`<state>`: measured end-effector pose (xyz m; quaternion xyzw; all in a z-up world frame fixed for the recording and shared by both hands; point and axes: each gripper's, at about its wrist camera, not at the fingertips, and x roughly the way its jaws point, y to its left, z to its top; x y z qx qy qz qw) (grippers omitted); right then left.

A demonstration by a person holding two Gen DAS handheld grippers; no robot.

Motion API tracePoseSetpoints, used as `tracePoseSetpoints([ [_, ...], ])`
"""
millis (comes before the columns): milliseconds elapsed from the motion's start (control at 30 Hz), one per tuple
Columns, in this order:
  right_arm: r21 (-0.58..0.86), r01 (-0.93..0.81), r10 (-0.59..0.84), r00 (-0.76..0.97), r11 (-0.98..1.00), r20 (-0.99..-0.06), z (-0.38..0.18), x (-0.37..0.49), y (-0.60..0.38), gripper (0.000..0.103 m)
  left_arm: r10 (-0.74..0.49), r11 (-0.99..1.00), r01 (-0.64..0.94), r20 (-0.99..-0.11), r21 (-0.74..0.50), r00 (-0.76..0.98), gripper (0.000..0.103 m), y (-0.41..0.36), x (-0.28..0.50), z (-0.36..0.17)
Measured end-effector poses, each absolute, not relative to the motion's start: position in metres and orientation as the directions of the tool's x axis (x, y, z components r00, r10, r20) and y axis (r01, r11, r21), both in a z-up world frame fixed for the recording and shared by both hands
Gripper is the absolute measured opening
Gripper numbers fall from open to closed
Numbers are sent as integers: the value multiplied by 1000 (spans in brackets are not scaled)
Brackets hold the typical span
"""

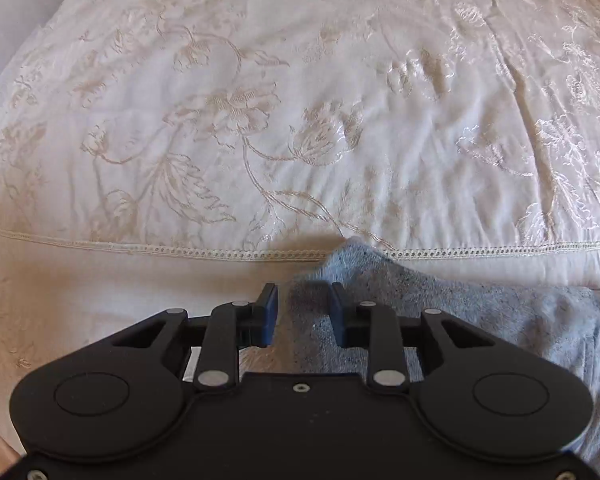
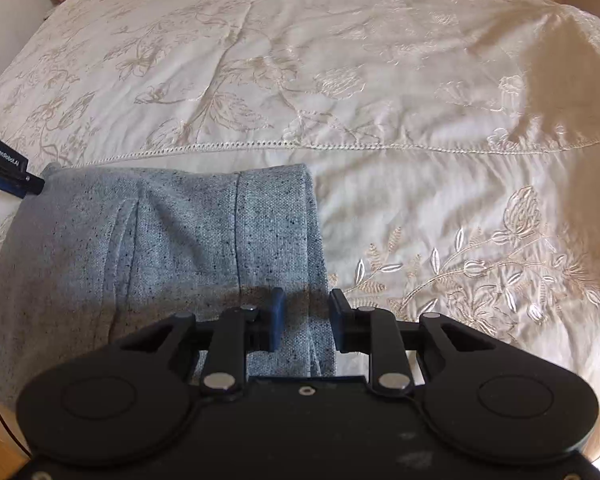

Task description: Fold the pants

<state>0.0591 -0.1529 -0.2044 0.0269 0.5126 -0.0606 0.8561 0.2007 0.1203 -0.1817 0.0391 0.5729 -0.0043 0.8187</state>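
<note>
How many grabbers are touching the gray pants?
2. The left gripper is at the pants' left corner, the right gripper over their right edge. Both look open.

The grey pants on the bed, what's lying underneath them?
The grey pants lie folded on a cream embroidered bedspread, which shows all around them. Whatever sits directly beneath the fabric is covered, and so is anything between the folded layers.
</note>
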Motion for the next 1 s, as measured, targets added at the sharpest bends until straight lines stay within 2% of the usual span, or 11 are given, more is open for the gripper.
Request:
tracePoseSetpoints([
  [167, 11, 117, -52, 524, 993, -850, -182, 28, -127, 27, -32, 994, 113, -929, 10, 369, 39, 115, 127, -157],
  [333, -83, 98, -119, 461, 992, -879, -214, 8, -106, 29, -11, 965, 260, -979, 43, 205, 39, 90, 83, -198],
  [400, -117, 44, -124, 473, 992, -872, -215, 3, -101, 29, -5, 963, 266, -977, 53, 213, 39, 89, 73, -202],
  [467, -114, 22, -110, 479, 993, -871, -207, 6, -103, 30, -50, 965, 261, -967, 16, 248, 37, 94, 72, -191],
  [533, -88, 32, -92, 506, 996, -857, -195, 13, -115, 32, -103, 972, 234, -953, -35, 286, 40, 103, 76, -179],
  [600, -59, 39, -71, 524, 998, -848, -190, 24, -131, 35, -129, 980, 187, -935, -68, 331, 48, 115, 83, -172],
  [633, -46, 39, -60, 523, 998, -851, -191, 29, -137, 37, -132, 983, 163, -928, -79, 348, 56, 121, 89, -172],
  [667, -27, 39, -44, 515, 999, -856, -193, 37, -146, 38, -135, 986, 143, -923, -89, 360, 58, 125, 93, -172],
  [833, 132, 25, 108, 432, 991, -896, -222, 67, -193, 42, -174, 984, 98, -938, -152, 300, 58, 141, 117, -200],
  [1000, 298, 10, 273, 380, 954, -884, -245, 82, -225, 49, -218, 976, 86, -942, -203, 253, 64, 145, 119, -220],
])
